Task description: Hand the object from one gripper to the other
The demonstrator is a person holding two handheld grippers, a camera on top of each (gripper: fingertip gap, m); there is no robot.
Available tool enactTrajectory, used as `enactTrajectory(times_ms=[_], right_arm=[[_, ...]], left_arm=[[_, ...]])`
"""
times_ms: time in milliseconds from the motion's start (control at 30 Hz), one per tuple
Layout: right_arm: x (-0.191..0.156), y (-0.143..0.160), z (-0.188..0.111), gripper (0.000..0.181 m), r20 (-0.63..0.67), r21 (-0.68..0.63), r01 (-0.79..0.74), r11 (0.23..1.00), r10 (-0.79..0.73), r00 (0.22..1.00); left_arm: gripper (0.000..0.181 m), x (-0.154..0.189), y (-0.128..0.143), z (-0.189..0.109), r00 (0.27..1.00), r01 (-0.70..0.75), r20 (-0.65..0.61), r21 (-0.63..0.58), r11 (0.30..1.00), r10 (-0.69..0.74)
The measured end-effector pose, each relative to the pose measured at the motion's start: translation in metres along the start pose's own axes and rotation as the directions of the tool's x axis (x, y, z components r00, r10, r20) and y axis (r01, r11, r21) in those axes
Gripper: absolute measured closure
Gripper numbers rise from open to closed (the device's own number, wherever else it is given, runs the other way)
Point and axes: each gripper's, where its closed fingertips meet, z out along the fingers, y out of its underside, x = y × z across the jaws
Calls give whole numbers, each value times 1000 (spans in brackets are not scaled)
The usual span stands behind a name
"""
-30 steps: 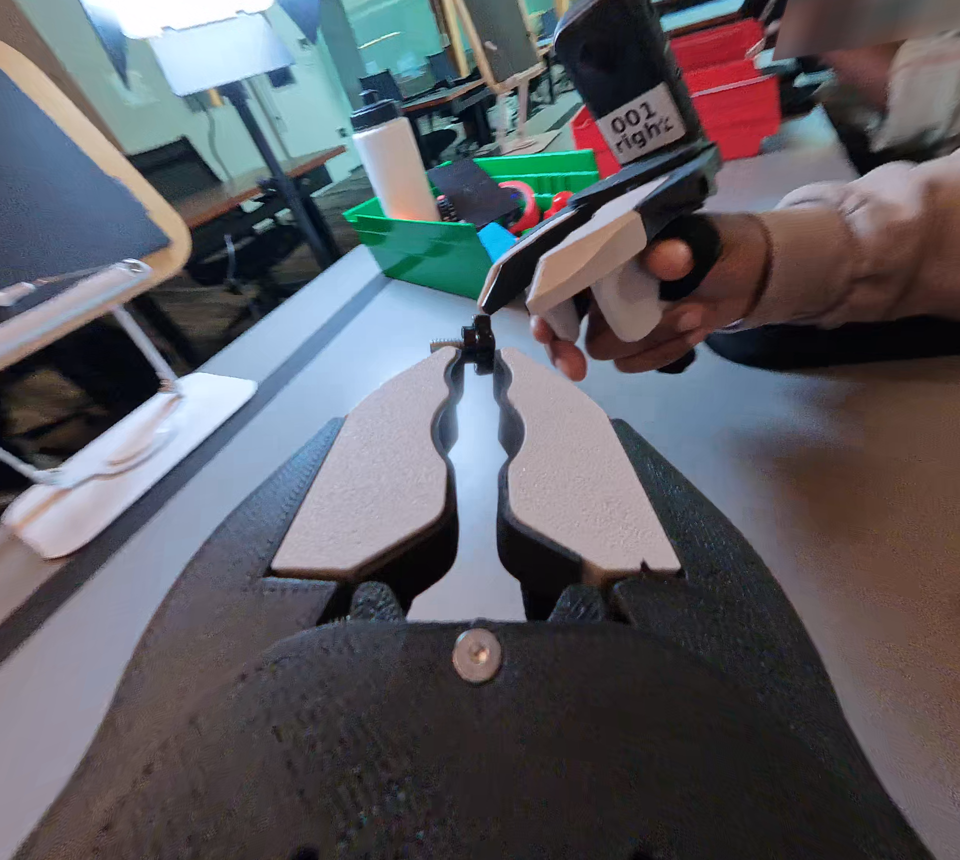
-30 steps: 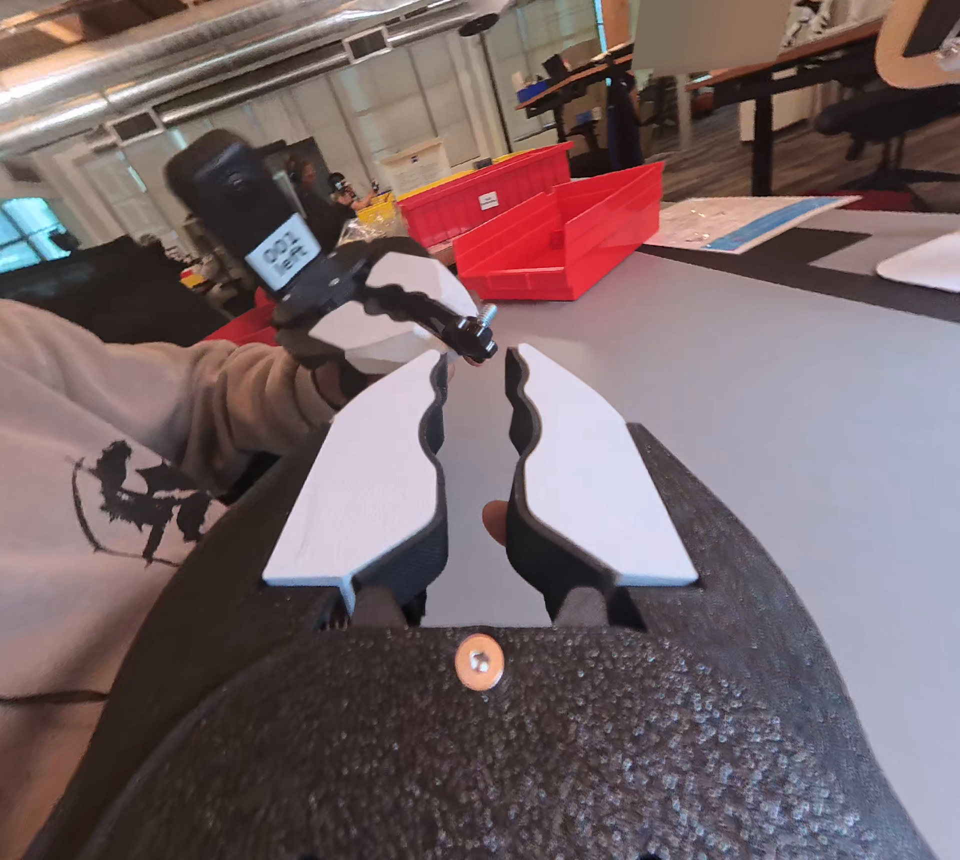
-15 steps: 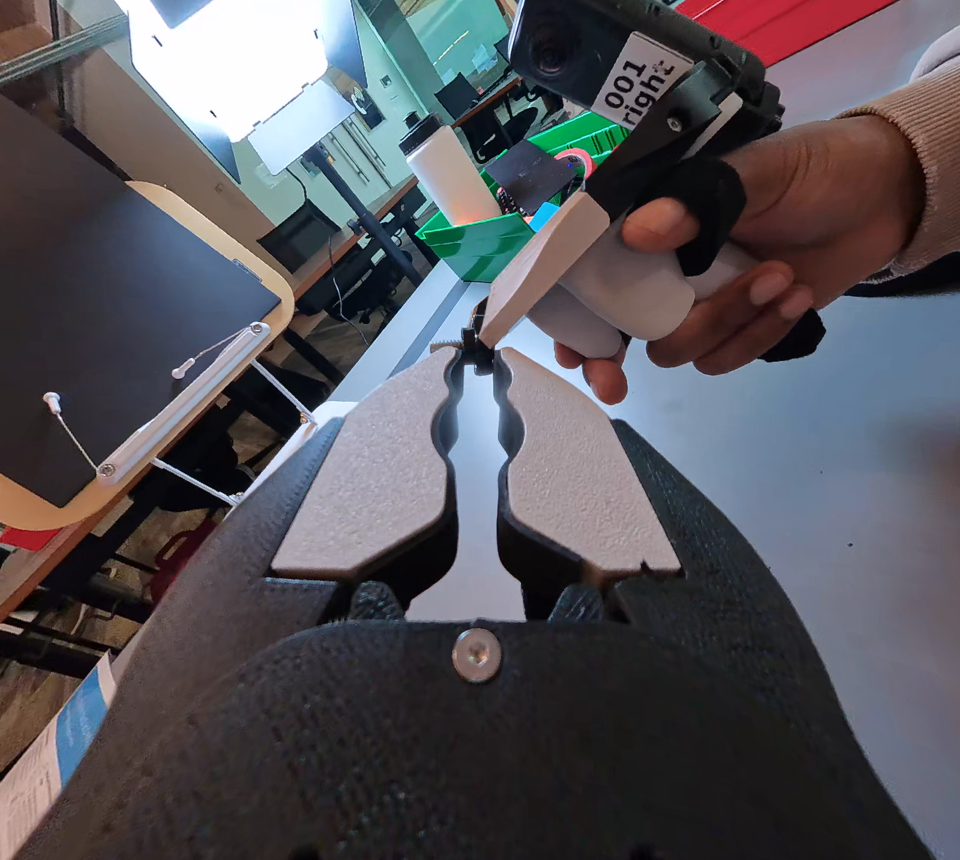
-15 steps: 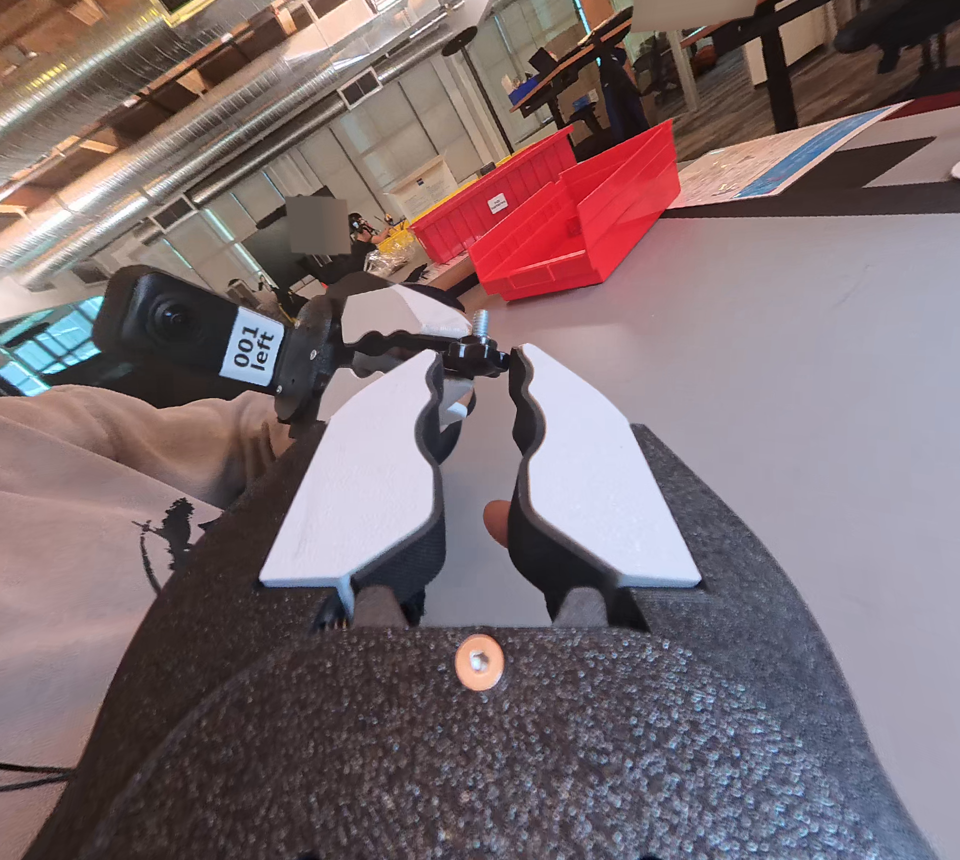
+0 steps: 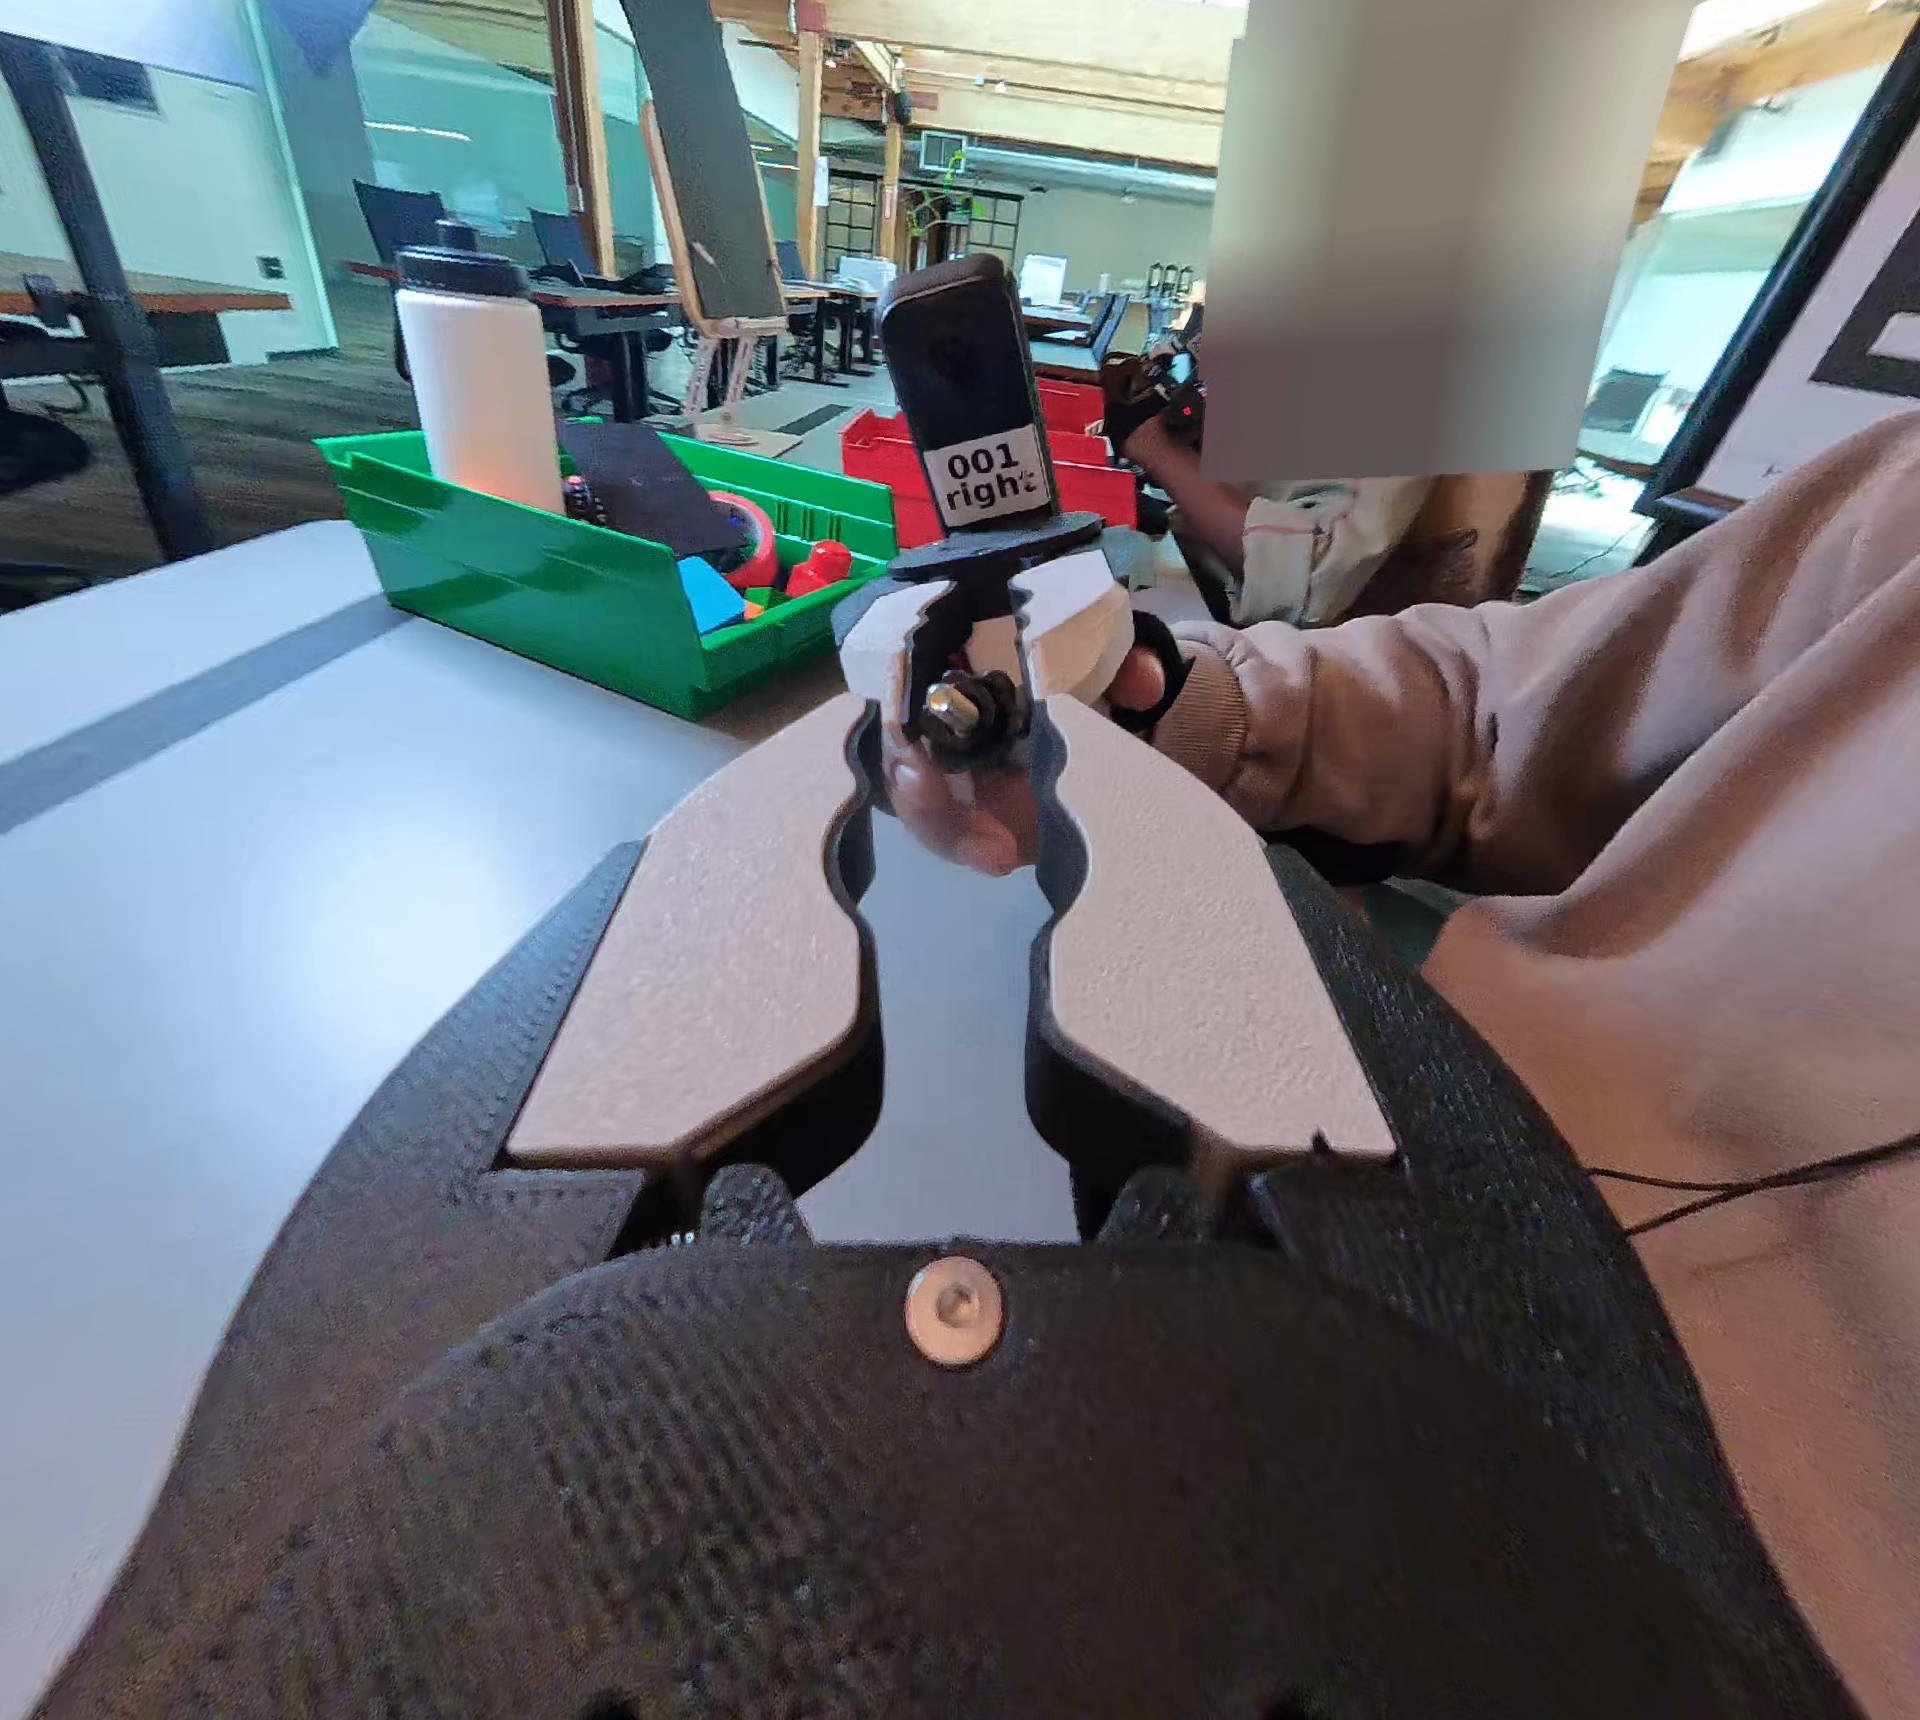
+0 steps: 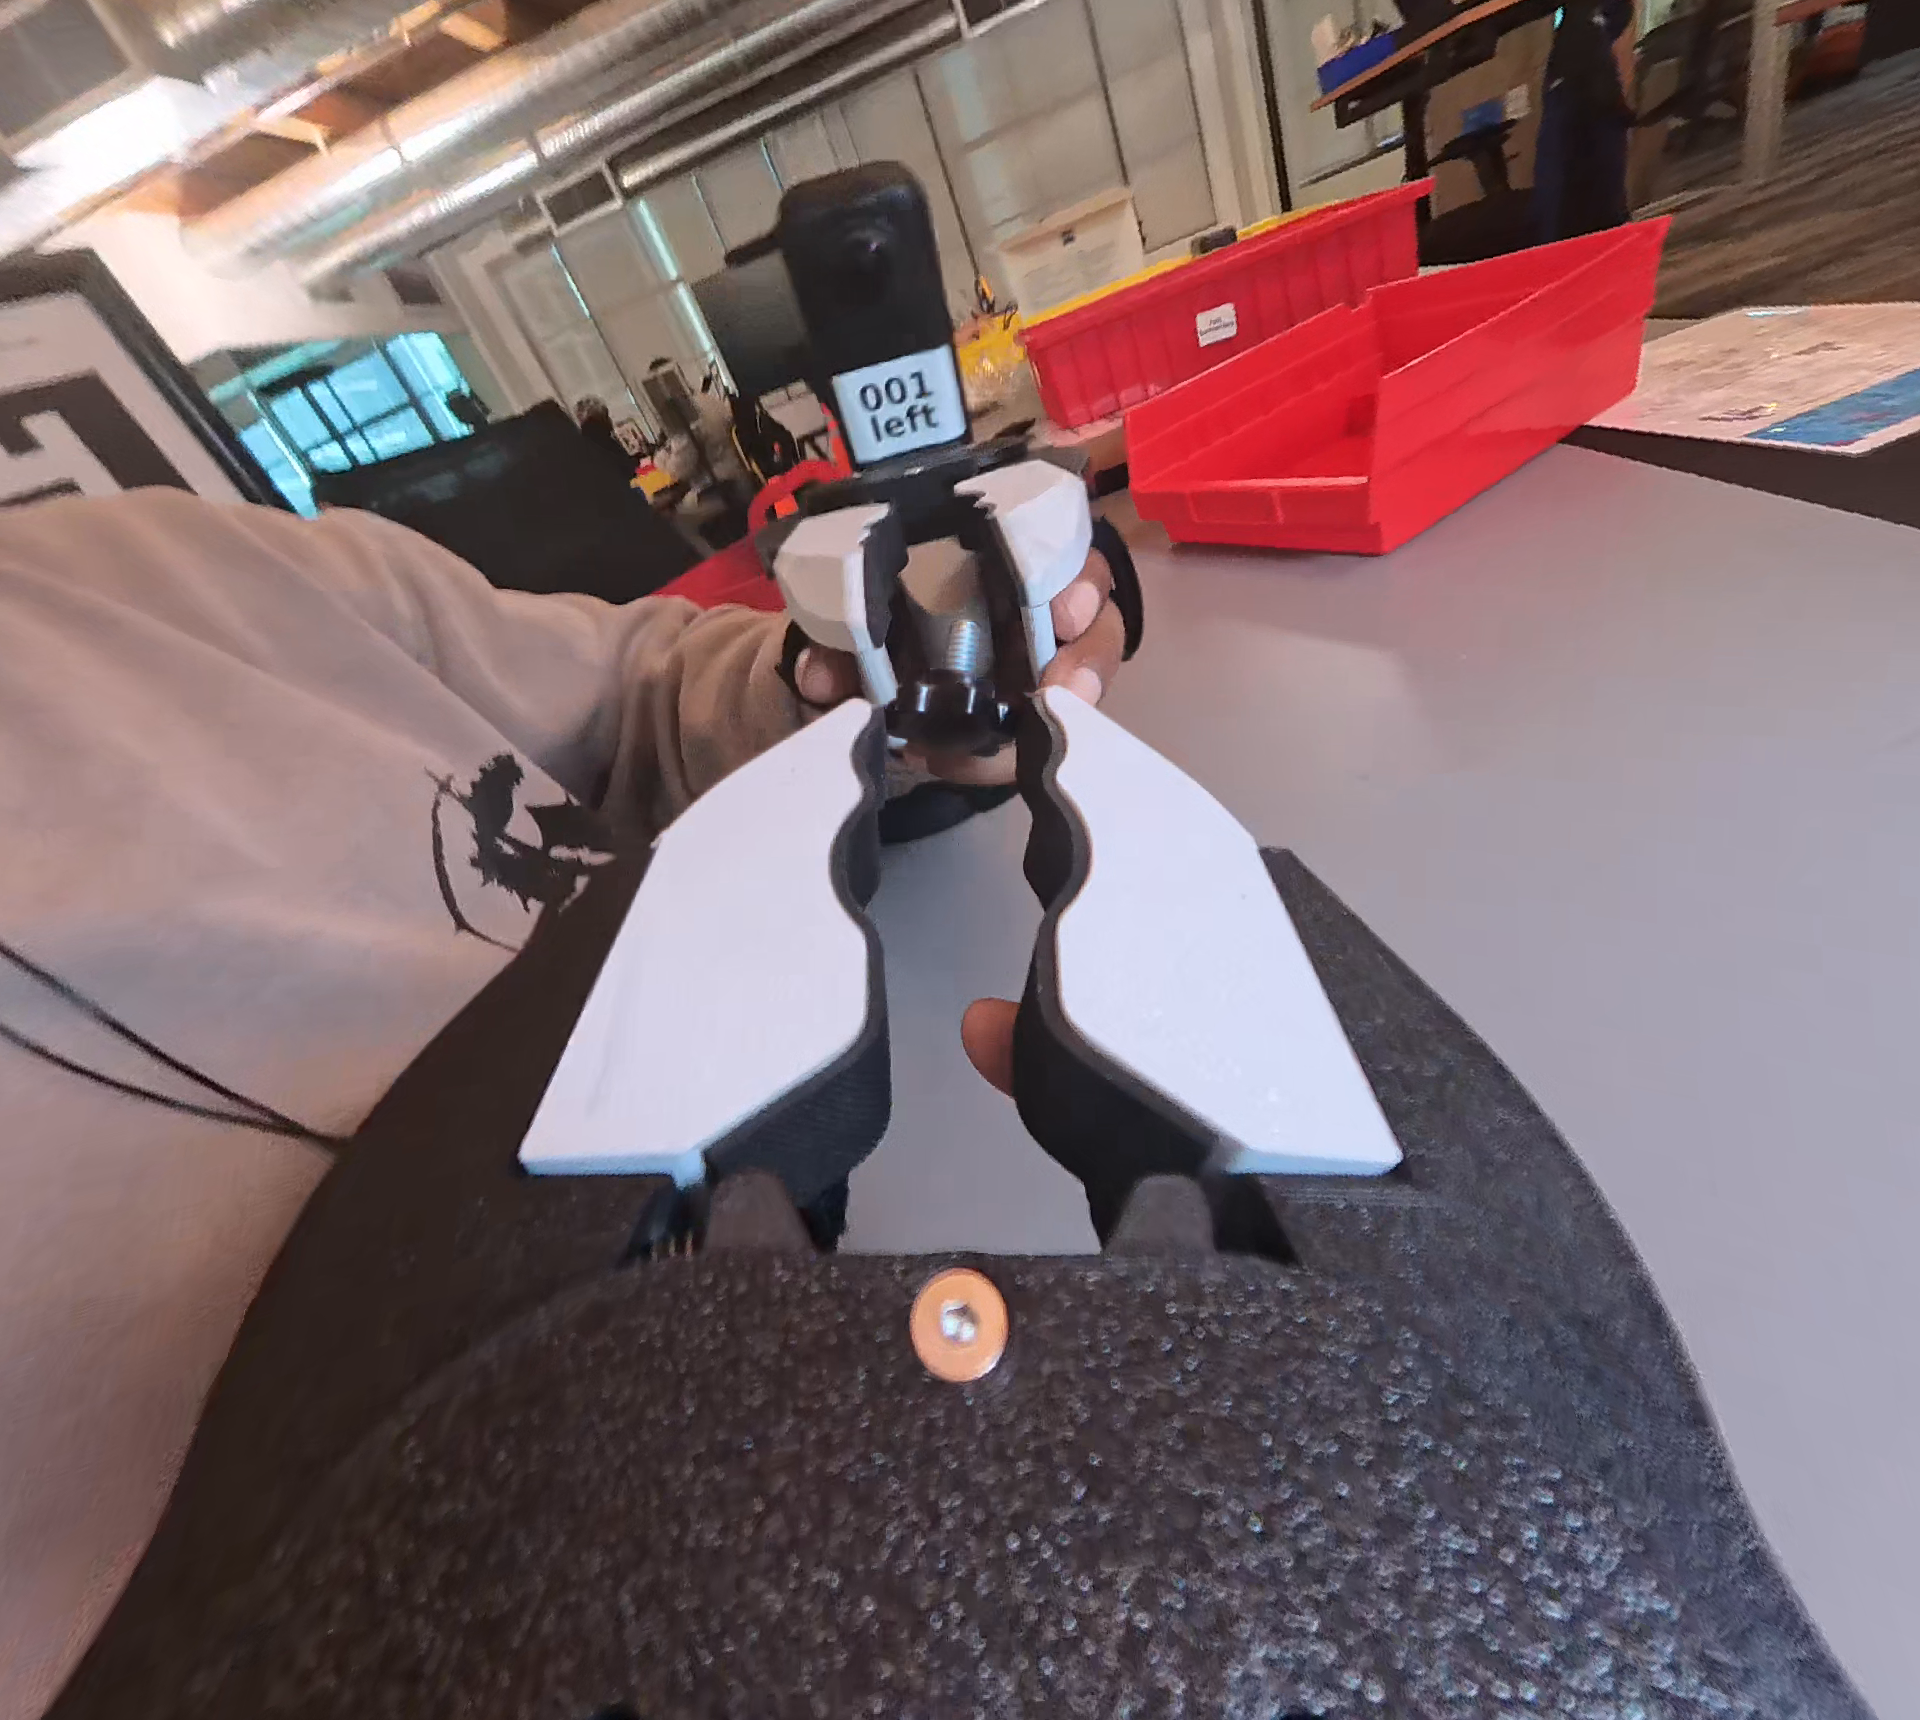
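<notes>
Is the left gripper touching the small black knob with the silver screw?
Apart. Right wrist view: left gripper spread wide, gaps both sides of the small black knob with silver screw.

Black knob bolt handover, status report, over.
Left tool and right tool tip to tip, both around the black knob bolt. Which one grips: cannot tell. Nothing between them but the bolt.

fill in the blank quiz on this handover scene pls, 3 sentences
1. The knob screw held up between the right gripper and the left gripper has a ____ knob.
2. In the left wrist view, the white bottle stands in a ____ bin.
3. In the right wrist view, the bins behind the left gripper are ____.

Missing words: black; green; red
</notes>
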Motion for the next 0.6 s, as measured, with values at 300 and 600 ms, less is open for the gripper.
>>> enactTrajectory(times_ms=[300,600], right_arm=[[-9,12,4,158,45,-75,44,996,-40,998],[-12,11,3,158,59,-79,59,995,-54,997]], left_arm=[[172,10,11,4,998,-11,-61,-51,999,8],[169,14,15,5,996,-21,-91,-79,997,14]])
